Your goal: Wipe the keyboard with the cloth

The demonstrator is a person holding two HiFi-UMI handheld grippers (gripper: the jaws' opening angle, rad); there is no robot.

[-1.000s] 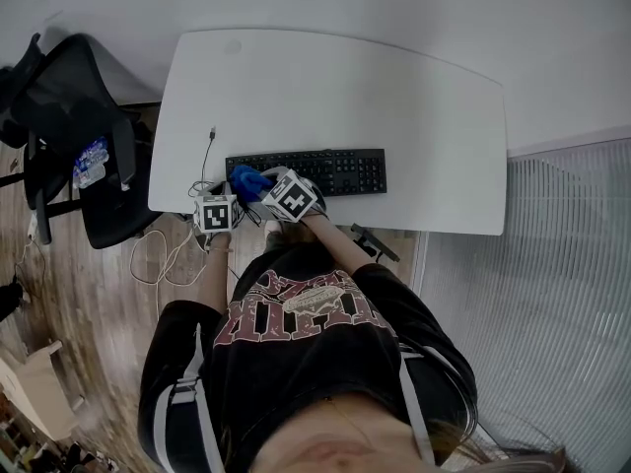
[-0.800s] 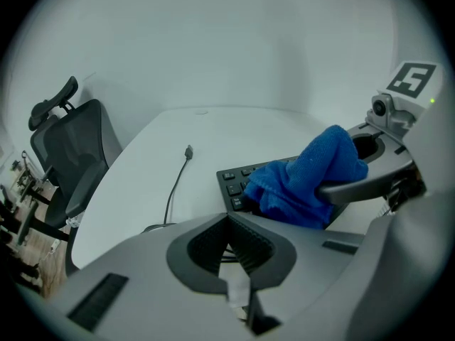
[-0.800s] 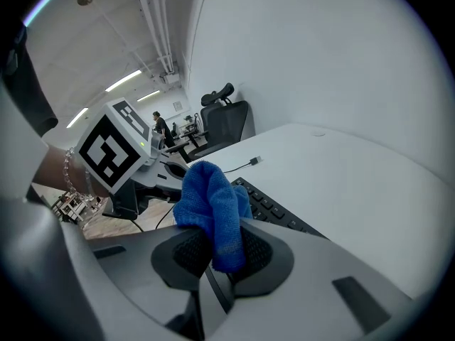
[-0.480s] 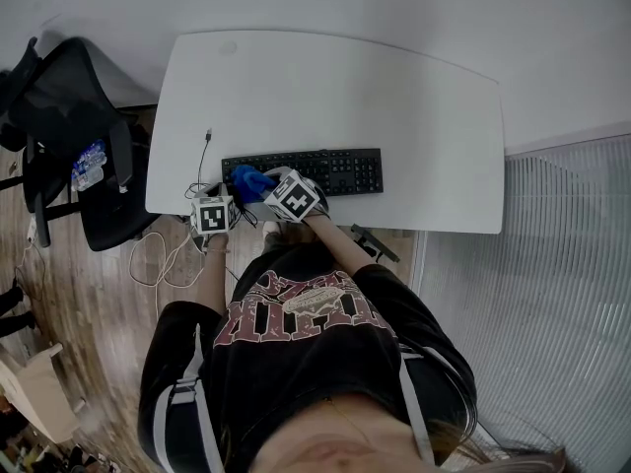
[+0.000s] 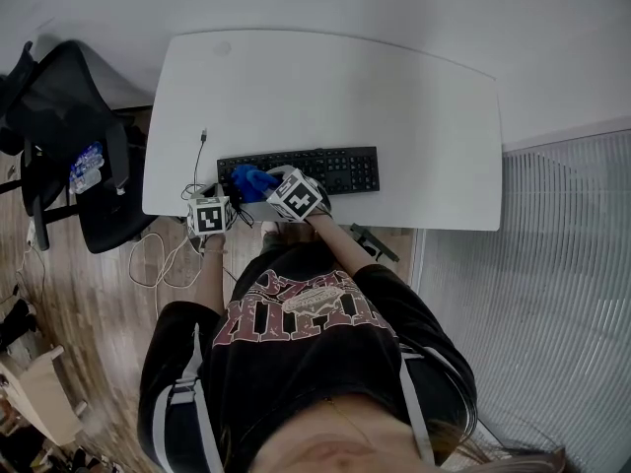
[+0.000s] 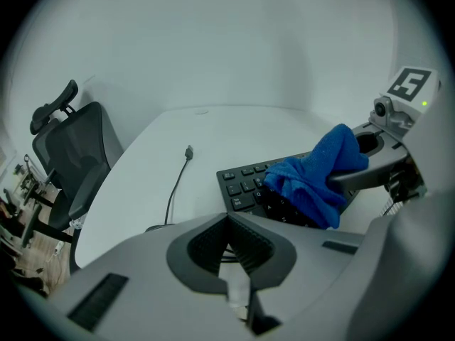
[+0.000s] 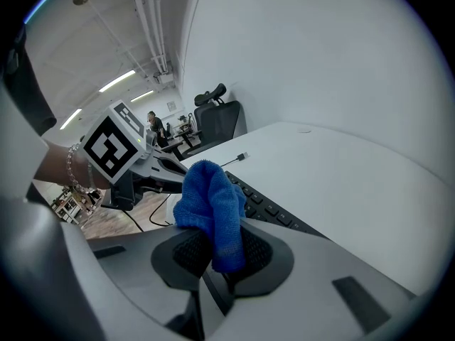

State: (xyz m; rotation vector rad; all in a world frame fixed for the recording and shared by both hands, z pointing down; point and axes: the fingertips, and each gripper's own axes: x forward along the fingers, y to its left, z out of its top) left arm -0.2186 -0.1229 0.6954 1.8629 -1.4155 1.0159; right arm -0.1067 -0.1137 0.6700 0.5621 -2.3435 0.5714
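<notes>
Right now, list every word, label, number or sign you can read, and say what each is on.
No text reads clearly.
Black shirt: large cracked lettering, upside down here, unreadable.
Keyboard: key legends too small and blurred.
Left marker cube, right marker cube: black-and-white coded squares, no words.
Blue-and-white item on the chair: print too small.

The left hand-held gripper (image 6: 229, 222) is held closed, empty. The right hand-held gripper (image 7: 217, 236) is clamped on the cloth (image 7: 207, 194)
</notes>
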